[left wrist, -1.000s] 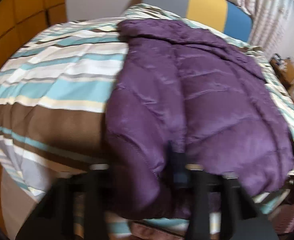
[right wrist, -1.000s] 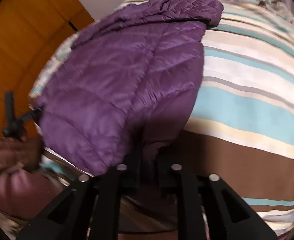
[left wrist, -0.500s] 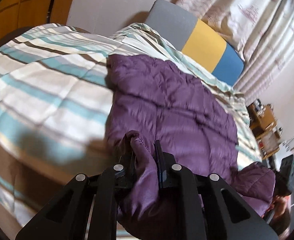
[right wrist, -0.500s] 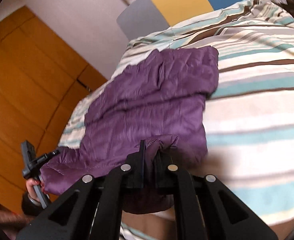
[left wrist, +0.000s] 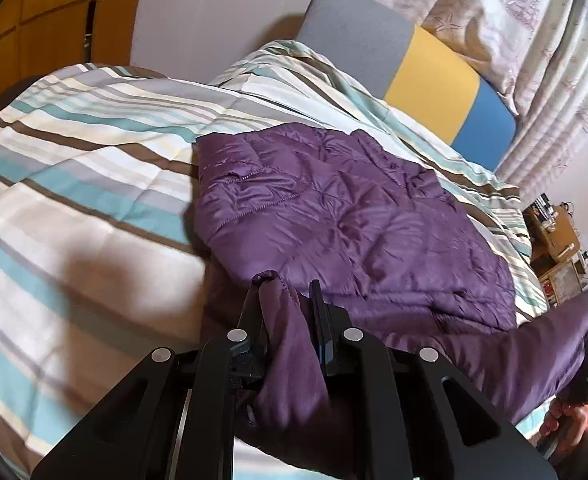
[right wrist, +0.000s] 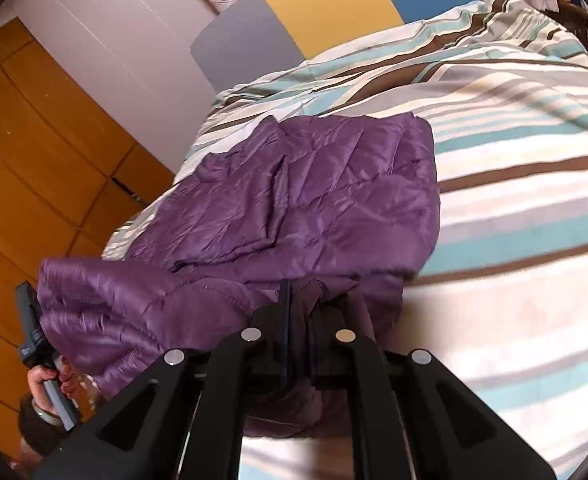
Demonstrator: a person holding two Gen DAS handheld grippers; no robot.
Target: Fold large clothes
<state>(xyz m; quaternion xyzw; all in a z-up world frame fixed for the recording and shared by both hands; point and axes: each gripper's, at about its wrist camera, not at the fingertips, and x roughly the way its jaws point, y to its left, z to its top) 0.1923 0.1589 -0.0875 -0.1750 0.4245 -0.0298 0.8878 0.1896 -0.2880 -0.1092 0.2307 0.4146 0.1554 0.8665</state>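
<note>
- A purple quilted puffer jacket lies spread across a bed covered by a striped duvet in white, teal, brown and grey; its far part rests flat on the duvet, while its near edge is lifted off the bed.
- The left gripper, a black two-finger tool, has its fingers pressed together on a bunched fold of the jacket's near hem, and the fabric pokes up between the fingertips.
- The right gripper likewise pinches a gathered bit of the near hem between its black fingers.
- In the right wrist view, the raised hem sags in a band to the left, towards the hand that holds the other tool's grey handle.
- In the left wrist view, the same lifted band runs to the right, where the other hand shows at the frame's edge.
- A padded headboard with grey, yellow and blue panels stands at the far end of the bed.
- Pale patterned curtains hang behind the headboard.
- Orange wooden wardrobe panels fill the left side of the room.
- A small wooden shelf unit with blurred clutter stands right of the bed.
</note>
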